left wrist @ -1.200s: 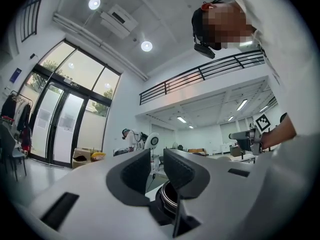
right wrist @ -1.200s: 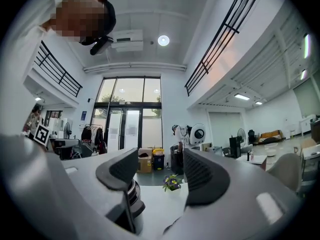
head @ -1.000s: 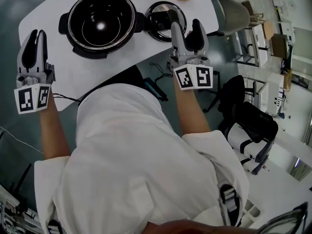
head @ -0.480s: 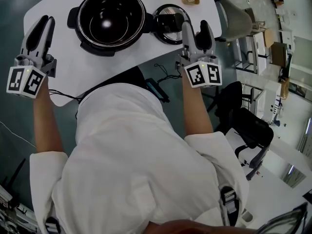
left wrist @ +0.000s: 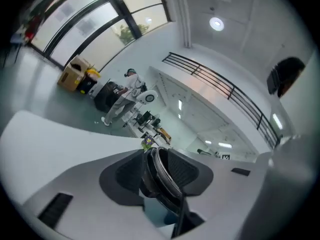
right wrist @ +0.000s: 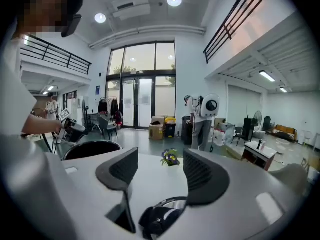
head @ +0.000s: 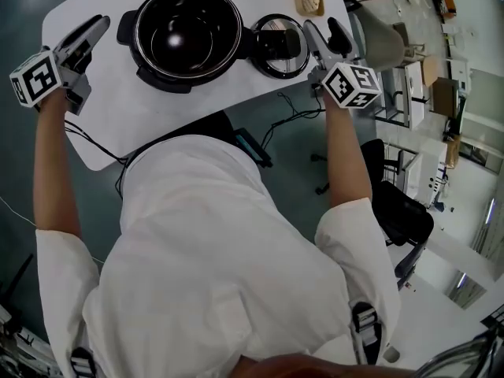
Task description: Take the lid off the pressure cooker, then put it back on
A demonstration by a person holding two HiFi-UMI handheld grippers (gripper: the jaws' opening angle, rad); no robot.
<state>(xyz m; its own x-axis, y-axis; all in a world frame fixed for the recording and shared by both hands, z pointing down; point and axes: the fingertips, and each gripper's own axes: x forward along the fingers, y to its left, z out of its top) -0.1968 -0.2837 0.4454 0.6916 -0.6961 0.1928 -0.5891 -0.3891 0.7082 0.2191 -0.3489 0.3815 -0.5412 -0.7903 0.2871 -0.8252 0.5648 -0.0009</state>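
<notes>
Jaws of the left gripper (left wrist: 152, 164) have just been opening, nothing between them; the right gripper's (right wrist: 160, 166) are gaping too, hovering near the lid (head: 277, 44) lying on the table (head: 157, 109) beside the open pressure cooker (head: 187, 31). Refitting is starting: next, I reckon, closing on its handle.

Big open lab/workshop hall, high ceiling w/ spot lights (right wrist: 174, 0). Mezzanine railing (right wrist: 60, 58), tall glass doors (right wrist: 140, 104), cardboard box (right wrist: 156, 130) on floor, office chair (head: 402, 211), fan (right wrist: 256, 118), other ppl (right wrist: 200, 119) at stations. White table (head: 157, 116) up front.
</notes>
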